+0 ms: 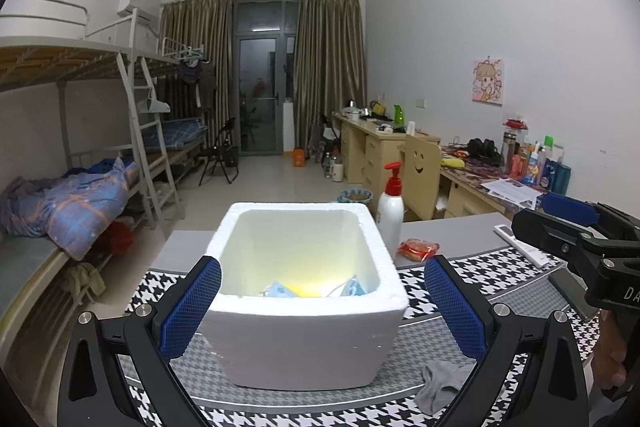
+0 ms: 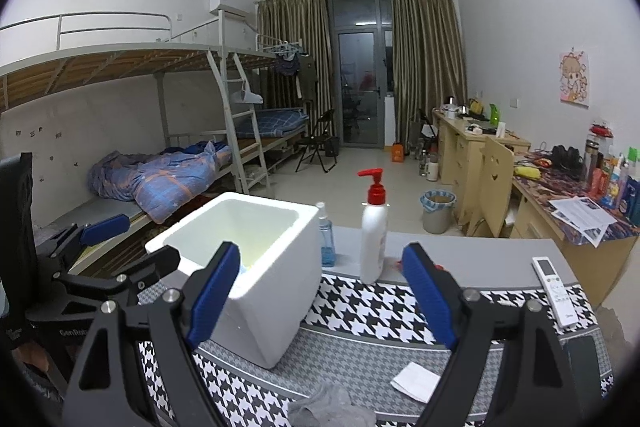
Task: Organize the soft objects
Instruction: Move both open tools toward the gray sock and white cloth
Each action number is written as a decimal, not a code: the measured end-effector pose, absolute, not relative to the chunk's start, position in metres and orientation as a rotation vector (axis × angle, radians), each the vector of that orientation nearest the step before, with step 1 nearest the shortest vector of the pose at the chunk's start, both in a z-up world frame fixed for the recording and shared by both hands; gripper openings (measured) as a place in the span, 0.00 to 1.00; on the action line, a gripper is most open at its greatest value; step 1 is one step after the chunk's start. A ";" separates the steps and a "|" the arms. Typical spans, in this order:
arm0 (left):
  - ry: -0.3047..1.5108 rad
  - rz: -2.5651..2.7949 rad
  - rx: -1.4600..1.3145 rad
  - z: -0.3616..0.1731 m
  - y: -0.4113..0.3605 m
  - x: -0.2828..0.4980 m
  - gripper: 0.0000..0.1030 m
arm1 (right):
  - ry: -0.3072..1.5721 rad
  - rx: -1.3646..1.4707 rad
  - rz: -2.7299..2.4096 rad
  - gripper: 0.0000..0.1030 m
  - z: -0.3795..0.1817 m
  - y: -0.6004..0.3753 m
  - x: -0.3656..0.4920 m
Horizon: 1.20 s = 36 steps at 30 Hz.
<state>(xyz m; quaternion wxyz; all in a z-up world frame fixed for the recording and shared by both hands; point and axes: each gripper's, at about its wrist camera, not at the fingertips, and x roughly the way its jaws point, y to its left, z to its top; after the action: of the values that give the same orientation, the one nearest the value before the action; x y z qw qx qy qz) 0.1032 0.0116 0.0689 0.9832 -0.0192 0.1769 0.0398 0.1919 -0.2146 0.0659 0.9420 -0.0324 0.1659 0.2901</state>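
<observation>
Both empty, left gripper (image 1: 322, 311) jaws spread around the foam box (image 1: 304, 307) without touching, right gripper (image 2: 320, 301) jaws wide, so drop right low over the grey sock (image 2: 332, 407) crumpled on the tabletop (image 2: 480, 259) just beside the box, pinch mid-fabric.

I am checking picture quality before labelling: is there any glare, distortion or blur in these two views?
Left wrist view: a yellowish glow inside the foam box washes out its contents; strong fisheye bending, dark corners. Right wrist view: same bending, the table edge curves; the grey cloth at the bottom looks soft.
</observation>
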 end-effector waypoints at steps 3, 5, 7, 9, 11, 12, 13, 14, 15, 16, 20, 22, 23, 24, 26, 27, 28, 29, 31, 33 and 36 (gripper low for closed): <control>0.358 0.062 -0.031 0.068 0.005 0.103 0.99 | 0.339 -0.060 0.578 0.84 0.065 -0.220 0.190; 0.356 0.050 -0.024 0.068 0.001 0.102 0.99 | 0.338 -0.057 0.565 0.84 0.064 -0.225 0.189; 0.354 0.045 -0.020 0.068 -0.002 0.101 0.99 | 0.338 -0.054 0.557 0.84 0.064 -0.228 0.188; 0.355 0.034 -0.016 0.068 -0.006 0.101 0.99 | 0.340 -0.051 0.548 0.84 0.063 -0.232 0.188; 0.359 0.027 -0.013 0.067 -0.009 0.102 0.99 | 0.342 -0.052 0.538 0.84 0.062 -0.235 0.187; 0.360 0.022 -0.014 0.066 -0.011 0.102 0.99 | 0.343 -0.052 0.536 0.84 0.061 -0.237 0.187; 0.362 0.017 -0.013 0.066 -0.013 0.102 0.99 | 0.343 -0.052 0.534 0.84 0.061 -0.238 0.187; 0.365 0.013 -0.010 0.065 -0.016 0.102 0.99 | 0.343 -0.049 0.529 0.84 0.060 -0.240 0.186; 0.367 0.010 -0.008 0.065 -0.018 0.103 0.99 | 0.345 -0.047 0.526 0.84 0.060 -0.242 0.186; 0.369 0.007 -0.006 0.064 -0.019 0.103 0.99 | 0.345 -0.046 0.524 0.84 0.059 -0.244 0.186; 0.376 -0.010 0.005 0.062 -0.024 0.104 0.99 | 0.348 -0.034 0.514 0.84 0.058 -0.252 0.186; 0.378 -0.016 0.006 0.061 -0.026 0.103 0.99 | 0.348 -0.033 0.508 0.84 0.057 -0.255 0.185; 0.380 -0.020 0.008 0.060 -0.027 0.103 0.99 | 0.348 -0.031 0.506 0.84 0.056 -0.257 0.185; 0.382 -0.020 0.009 0.060 -0.027 0.103 0.99 | 0.348 -0.029 0.505 0.84 0.056 -0.257 0.185; 0.384 -0.025 0.006 0.058 -0.029 0.103 0.99 | 0.351 -0.024 0.497 0.84 0.055 -0.261 0.184; 0.387 -0.028 0.006 0.058 -0.029 0.103 0.99 | 0.353 -0.021 0.495 0.84 0.054 -0.262 0.184; 0.388 -0.030 0.007 0.057 -0.030 0.103 0.99 | 0.355 -0.018 0.491 0.84 0.054 -0.264 0.183; 0.389 -0.035 0.008 0.057 -0.031 0.103 0.99 | 0.355 -0.016 0.489 0.84 0.053 -0.265 0.183; 0.392 -0.041 0.008 0.056 -0.033 0.103 0.99 | 0.351 -0.012 0.483 0.84 0.053 -0.269 0.182; 0.398 -0.049 0.005 0.055 -0.034 0.104 0.99 | 0.350 -0.011 0.480 0.84 0.053 -0.271 0.181; 0.400 -0.055 0.011 0.053 -0.037 0.104 0.99 | 0.350 -0.010 0.471 0.84 0.052 -0.275 0.179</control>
<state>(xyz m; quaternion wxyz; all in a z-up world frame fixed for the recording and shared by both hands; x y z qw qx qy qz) 0.1036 -0.0370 0.0532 0.9797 0.0054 0.1987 -0.0274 0.1790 -0.2749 0.0524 0.9572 -0.0051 0.1724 0.2323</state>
